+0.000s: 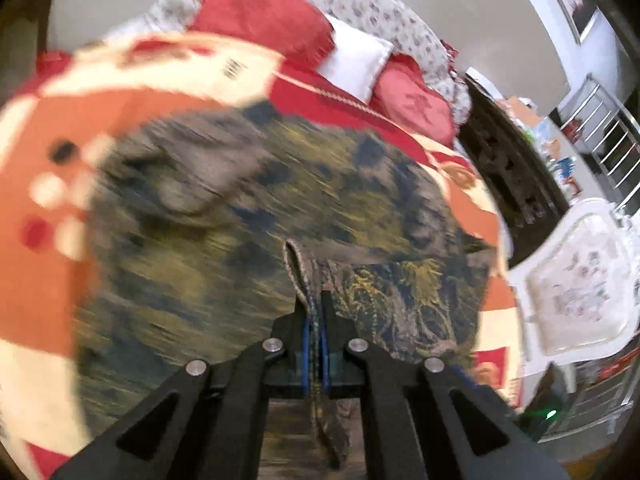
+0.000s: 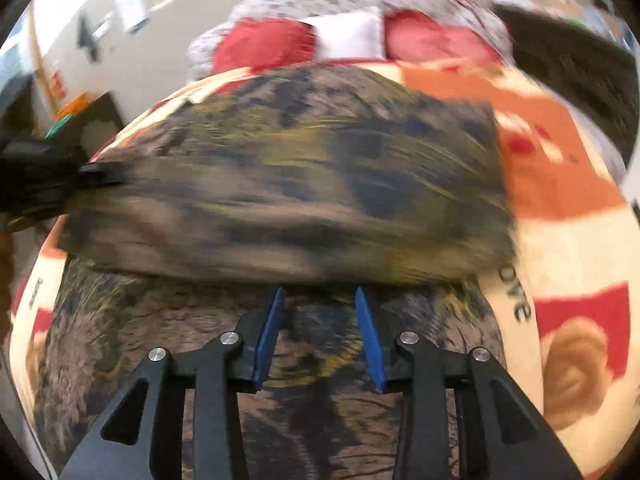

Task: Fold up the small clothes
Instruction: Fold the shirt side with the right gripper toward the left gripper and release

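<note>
A camouflage-patterned garment point(image 1: 240, 200) lies spread on a bed blanket point(image 1: 52, 132) printed in orange, cream and red. My left gripper point(image 1: 314, 300) is shut on a folded edge of the garment, and a loop of cloth sticks up between its blue pads. The right wrist view shows the same garment point(image 2: 280, 184) with one fold lying across it. The left gripper point(image 2: 96, 172) holds that fold's left end. My right gripper point(image 2: 320, 292) hangs just over the near part of the garment, its blue pads apart and nothing pinched between them. Both views are blurred.
Red pillows point(image 1: 260, 20) and a white pillow point(image 1: 356, 60) lie at the head of the bed. A dark carved bed frame point(image 1: 508, 168) runs along the right side, with a white cushioned chair point(image 1: 576, 284) and a metal rack point(image 1: 608, 140) beyond it.
</note>
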`<state>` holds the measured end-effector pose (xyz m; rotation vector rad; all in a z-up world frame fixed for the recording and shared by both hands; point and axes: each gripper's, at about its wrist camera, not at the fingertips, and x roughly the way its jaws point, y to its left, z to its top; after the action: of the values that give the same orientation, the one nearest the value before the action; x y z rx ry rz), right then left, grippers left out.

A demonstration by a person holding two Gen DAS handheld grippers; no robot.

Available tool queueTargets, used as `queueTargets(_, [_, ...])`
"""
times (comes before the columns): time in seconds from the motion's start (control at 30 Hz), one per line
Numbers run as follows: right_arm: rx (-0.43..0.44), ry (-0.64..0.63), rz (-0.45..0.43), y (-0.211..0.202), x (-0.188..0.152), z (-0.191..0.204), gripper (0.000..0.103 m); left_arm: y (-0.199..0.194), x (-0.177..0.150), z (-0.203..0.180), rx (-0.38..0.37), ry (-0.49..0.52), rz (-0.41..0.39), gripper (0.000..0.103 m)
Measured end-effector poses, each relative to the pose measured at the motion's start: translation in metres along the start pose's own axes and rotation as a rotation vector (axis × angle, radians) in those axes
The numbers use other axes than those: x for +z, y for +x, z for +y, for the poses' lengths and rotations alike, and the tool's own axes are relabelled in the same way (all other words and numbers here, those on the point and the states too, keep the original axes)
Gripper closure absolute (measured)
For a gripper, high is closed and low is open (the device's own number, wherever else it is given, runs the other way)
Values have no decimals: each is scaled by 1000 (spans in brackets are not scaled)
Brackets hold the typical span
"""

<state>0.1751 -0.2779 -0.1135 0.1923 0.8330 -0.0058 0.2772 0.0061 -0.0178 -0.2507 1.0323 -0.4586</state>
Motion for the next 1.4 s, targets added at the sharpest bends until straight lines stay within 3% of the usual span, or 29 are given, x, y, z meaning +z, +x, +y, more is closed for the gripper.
queueTargets(0.23, [-31,-39,-4,4,-3,4,64,10,9,76,124,-65,22,99])
queueTargets(0.6, [-13,-30,3,7,-2,2,64,19,13,90,201,-27,31,99])
queueTargets(0.73, [-7,-25,2,7,-2,2,64,31,12,96,238,-21,64,82])
queueTargets(0.8, [0,-20,1,6,-2,1,64,22,11,94,249,-21,22,75])
queueTargets(0.83, [5,-18,0,6,-2,0,64,14,10,91,264,-12,-15,63])
queueTargets(0.93, [41,19,-7,2,-1,-8,64,-30,-2,68,412,35,-266,24])
queueTargets(0.97, [56,40,-11,-1,0,-11,64,-41,-8,62,418,33,-327,13])
queueTargets(1.0, [72,80,-28,-8,2,-18,64,-54,-18,53,396,33,-412,9])
queueTargets(1.03, [86,113,-63,-17,5,-24,64,-58,-24,46,360,45,-442,7])
queueTargets(1.07, [92,133,-99,-24,8,-29,64,-54,-27,40,332,64,-432,7])
queueTargets(1.13, [60,152,-154,-33,25,-36,64,-30,-27,29,301,104,-332,11])
queueTargets(1.17, [45,141,-162,-32,36,-35,67,-17,-28,27,309,115,-287,31])
queueTargets(1.23, [39,71,-161,-23,55,-24,78,10,-30,27,374,111,-206,60])
queueTargets(1.33, [75,-27,-98,3,78,-12,83,38,-33,43,392,60,-129,66])
queueTargets(1.4, [67,-61,-11,25,82,-18,86,46,-42,58,396,54,-131,73])
